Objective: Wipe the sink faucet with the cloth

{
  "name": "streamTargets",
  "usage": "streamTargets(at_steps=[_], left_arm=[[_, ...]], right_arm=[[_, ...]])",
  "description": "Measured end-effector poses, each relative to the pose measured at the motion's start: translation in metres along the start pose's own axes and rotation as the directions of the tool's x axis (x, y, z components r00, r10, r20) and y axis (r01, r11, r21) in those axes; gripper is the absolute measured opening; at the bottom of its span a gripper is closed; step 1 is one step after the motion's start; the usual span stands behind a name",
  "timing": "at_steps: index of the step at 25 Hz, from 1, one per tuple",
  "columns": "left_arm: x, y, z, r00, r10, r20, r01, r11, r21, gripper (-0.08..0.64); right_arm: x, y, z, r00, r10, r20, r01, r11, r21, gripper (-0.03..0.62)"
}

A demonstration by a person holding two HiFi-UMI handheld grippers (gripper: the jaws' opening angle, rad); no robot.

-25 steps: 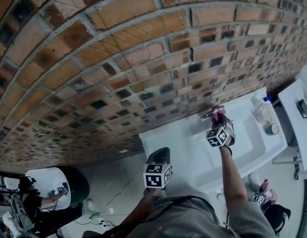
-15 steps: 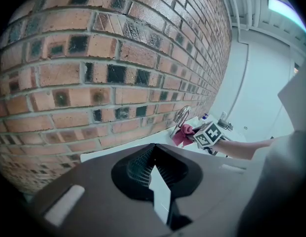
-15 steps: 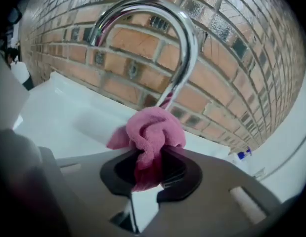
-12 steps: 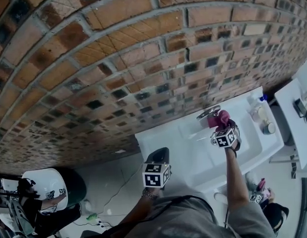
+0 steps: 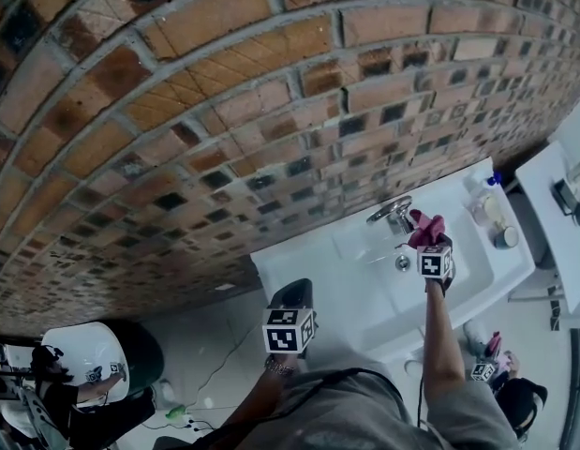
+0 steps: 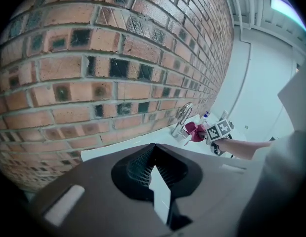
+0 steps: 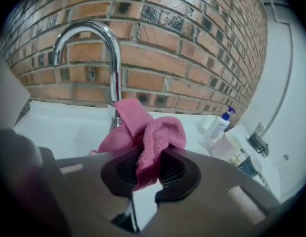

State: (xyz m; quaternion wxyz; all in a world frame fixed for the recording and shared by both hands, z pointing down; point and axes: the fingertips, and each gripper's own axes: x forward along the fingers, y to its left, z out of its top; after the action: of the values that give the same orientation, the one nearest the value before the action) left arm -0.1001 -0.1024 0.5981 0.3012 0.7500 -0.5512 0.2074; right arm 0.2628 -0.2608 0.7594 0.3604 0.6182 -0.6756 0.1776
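Note:
A chrome gooseneck faucet (image 7: 112, 58) rises from the white sink (image 5: 458, 289) against the brick wall. My right gripper (image 7: 145, 169) is shut on a pink cloth (image 7: 148, 132), and the cloth bunches just in front of the faucet's lower stem. In the head view the right gripper (image 5: 430, 244) holds the cloth (image 5: 425, 228) just right of the faucet (image 5: 393, 212). My left gripper (image 5: 294, 298) hangs low at the sink's left end, jaws shut with nothing between them. From the left gripper view the faucet (image 6: 182, 117) and cloth (image 6: 195, 131) show far off.
A pump bottle (image 7: 219, 124) and cups (image 7: 249, 164) stand on the counter right of the faucet. The brick wall (image 5: 224, 111) runs close behind the sink. A drain (image 5: 402, 262) lies in the basin. A white ledge (image 5: 557, 214) sits further right.
The right gripper with the cloth has moved from the faucet's spout down and to the right, beside the stem. The left gripper has stayed put.

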Motion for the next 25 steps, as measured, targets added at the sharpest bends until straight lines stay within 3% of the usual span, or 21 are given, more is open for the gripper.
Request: streamTargets(at_steps=[5,10,12,15,21,23,25], left_arm=[[0.01,-0.015,0.0,0.999,-0.033,-0.012,0.034,0.999,0.016,0.017],[0.016,-0.027,0.003,0.998,-0.059,-0.015,0.06,0.998,0.037,0.018],[0.016,-0.027,0.003,0.998,-0.061,-0.016,0.061,0.997,0.037,0.017],[0.014,-0.021,0.002,0.999,-0.049,-0.016,0.049,0.998,0.031,0.017],[0.006,-0.008,-0.001,1.0,-0.019,-0.01,0.02,1.0,0.013,0.017],[0.003,-0.005,0.001,1.0,-0.011,-0.005,0.011,1.0,0.008,0.017],[0.001,0.0,0.001,1.0,-0.002,-0.001,0.002,1.0,0.001,0.017]], right_arm=[[-0.002,0.043,0.001,0.993,0.12,0.012,-0.12,0.986,0.117,0.054],[-0.017,0.105,0.006,0.943,0.33,0.028,-0.33,0.944,-0.028,0.051],[-0.024,0.096,0.021,0.945,0.315,0.088,-0.316,0.949,-0.012,0.049],[-0.018,0.056,0.049,0.964,0.221,0.149,-0.24,0.963,0.126,0.048],[0.031,0.052,0.055,0.986,0.168,-0.015,-0.165,0.98,0.11,0.049],[0.037,0.048,0.06,0.983,0.182,-0.001,-0.178,0.966,0.187,0.046],[0.027,0.044,0.086,0.953,0.261,0.153,-0.297,0.9,0.317,0.046]])
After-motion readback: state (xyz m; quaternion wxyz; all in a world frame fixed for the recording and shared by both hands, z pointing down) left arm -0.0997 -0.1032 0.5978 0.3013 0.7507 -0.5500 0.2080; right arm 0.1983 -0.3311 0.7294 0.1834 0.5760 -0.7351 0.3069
